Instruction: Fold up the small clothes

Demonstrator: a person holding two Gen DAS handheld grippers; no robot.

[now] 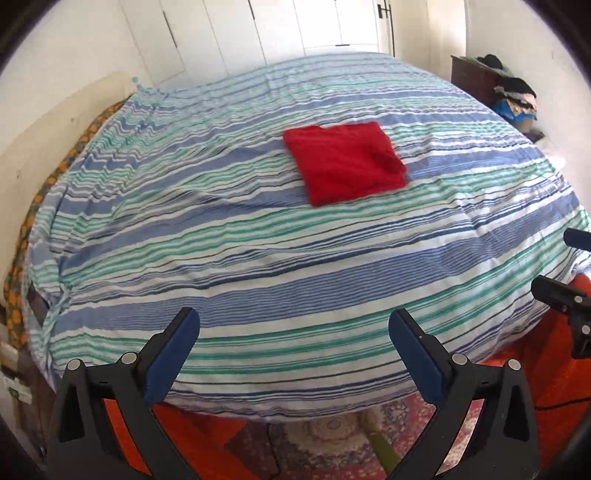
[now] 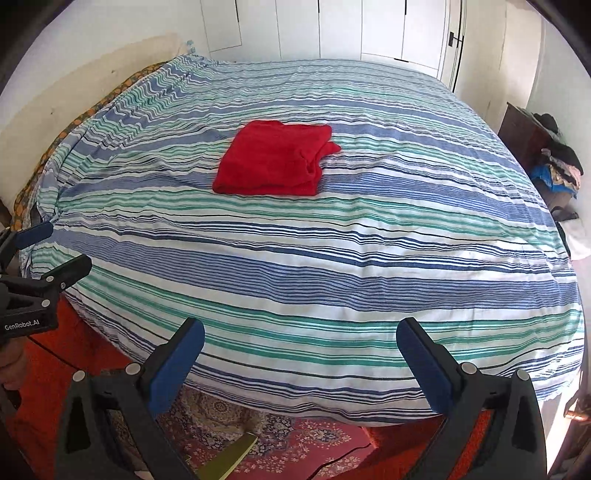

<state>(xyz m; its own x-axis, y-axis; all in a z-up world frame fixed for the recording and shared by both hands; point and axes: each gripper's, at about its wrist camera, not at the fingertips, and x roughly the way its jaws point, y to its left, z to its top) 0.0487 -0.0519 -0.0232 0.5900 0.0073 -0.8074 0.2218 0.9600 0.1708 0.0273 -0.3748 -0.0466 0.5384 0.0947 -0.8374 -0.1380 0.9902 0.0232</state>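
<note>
A red garment [image 1: 345, 162] lies folded into a small square near the middle of the striped bed [image 1: 258, 258]. It also shows in the right wrist view [image 2: 275, 162], where its right edge is bunched. My left gripper [image 1: 293, 321] is open and empty, held above the bed's near edge, well short of the garment. My right gripper [image 2: 300, 330] is open and empty too, also back at the near edge. Each gripper shows at the side of the other's view: the right gripper [image 1: 561, 266] and the left gripper [image 2: 55, 247].
The bed [image 2: 332, 277] carries a blue, green and white striped cover. A dark dresser with a pile of clothes [image 1: 513, 96] stands at the right wall. White wardrobe doors [image 2: 332, 29] stand behind the bed. A patterned red rug [image 2: 295, 443] lies below.
</note>
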